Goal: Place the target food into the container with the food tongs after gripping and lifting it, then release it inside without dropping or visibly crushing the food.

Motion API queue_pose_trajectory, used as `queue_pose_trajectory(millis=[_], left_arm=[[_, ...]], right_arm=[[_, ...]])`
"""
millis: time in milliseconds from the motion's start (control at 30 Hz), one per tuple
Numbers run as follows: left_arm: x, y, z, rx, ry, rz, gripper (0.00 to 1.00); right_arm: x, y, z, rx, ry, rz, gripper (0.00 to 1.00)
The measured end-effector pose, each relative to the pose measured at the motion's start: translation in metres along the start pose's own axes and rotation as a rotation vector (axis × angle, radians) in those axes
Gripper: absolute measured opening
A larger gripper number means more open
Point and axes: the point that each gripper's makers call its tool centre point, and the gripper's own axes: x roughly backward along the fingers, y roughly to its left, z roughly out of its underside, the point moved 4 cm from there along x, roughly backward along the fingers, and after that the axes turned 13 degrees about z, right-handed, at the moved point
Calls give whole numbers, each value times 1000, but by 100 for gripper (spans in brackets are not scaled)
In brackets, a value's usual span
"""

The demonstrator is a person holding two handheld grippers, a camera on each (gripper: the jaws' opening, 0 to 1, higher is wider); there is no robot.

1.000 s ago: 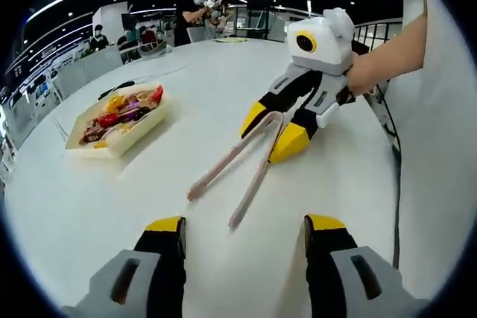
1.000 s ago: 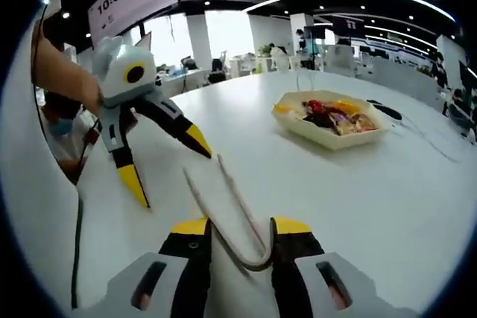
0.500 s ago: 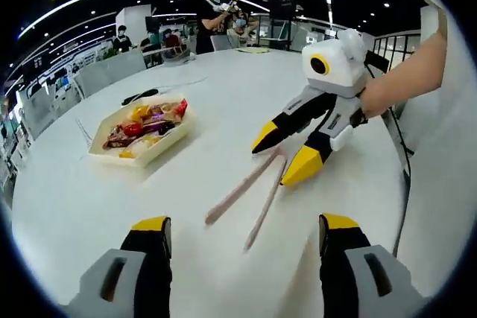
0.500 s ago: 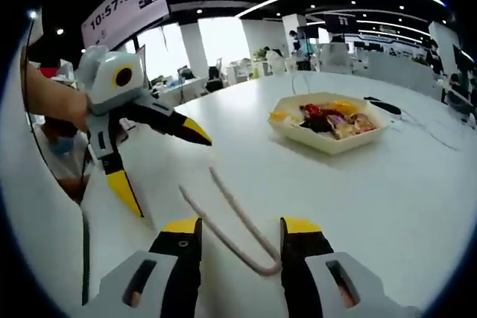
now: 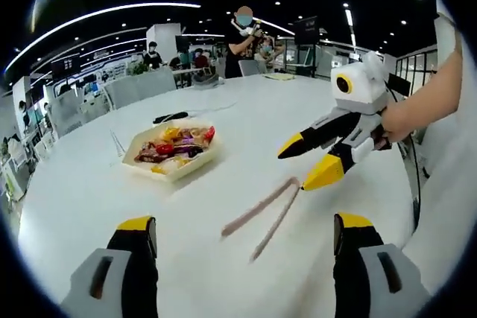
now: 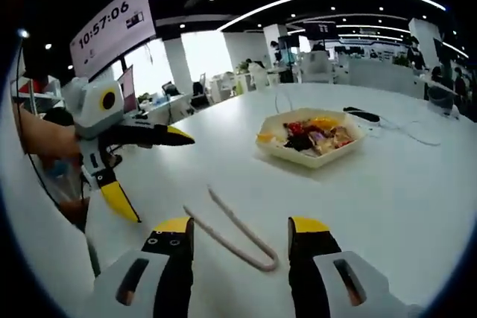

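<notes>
- Around the work, the white table (image 5: 89,199) carries a pale tray (image 5: 173,161) of mixed food (image 5: 175,147); a black cable (image 6: 387,126) lies on the table beyond the tray in the right gripper view; a screen (image 6: 112,29) showing a clock hangs above, and people stand at the far end of the room
- Nothing lies between the pink food tongs (image 5: 264,210) and the tray; the tongs rest flat on the table, apart from the tray, their two arms spreading away from the joined bend
- Seen in the right gripper view, the right claw (image 6: 242,230) stands wide open; the bend of the tongs (image 6: 237,233) lies between its jaws, but contact cannot be told
- Seen in the left gripper view, the left claw (image 5: 242,225) is also wide open and holds nothing; the tongs' free ends point toward it
- Each claw is carried by a bare forearm, angled down over the table; the right one (image 5: 317,160) hovers at the tongs' bend, the left one (image 6: 145,173) beside the tongs' tips
</notes>
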Motion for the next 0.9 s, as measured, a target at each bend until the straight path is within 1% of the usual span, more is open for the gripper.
queue_pose_trajectory(millis=[67,100,167,200,233,333,433,567,700,767,800,833,900], left_arm=[[3,0,-2,40,-38,-11,100],[6,0,-4,64,-69,-17,100],[14,4,-7,73,-108,-56,100],[16,3,-9,106,-133,-53,100],[20,3,-9,166,-165,-50,100],[25,5,-8,155,-158,-68,100],[27,5,-10,181,-179,-67,100],[33,2,-19,187,-213,-68,100],[40,2,-27,189,-240,-70,100],[46,2,-33,189,-263,-74,100],[53,2,-42,205,-319,-68,100],[58,1,-48,215,-361,-60,100],[66,1,-51,200,-372,-69,100]], right_arm=[[3,1,0,-9,-5,5,52],[5,2,0,-13,-6,7,52],[8,3,1,-16,-6,13,52],[11,4,3,-17,-5,17,53],[13,4,4,-17,-5,19,53],[19,3,4,-21,-9,26,54],[24,3,4,-25,-13,34,55],[33,4,-1,-31,-30,56,58],[41,6,-9,-33,-53,60,60],[44,8,-12,-25,-63,58,60],[45,9,-13,-22,-62,55,61],[47,9,-14,-17,-63,54,61],[51,8,-16,-5,-67,63,62]])
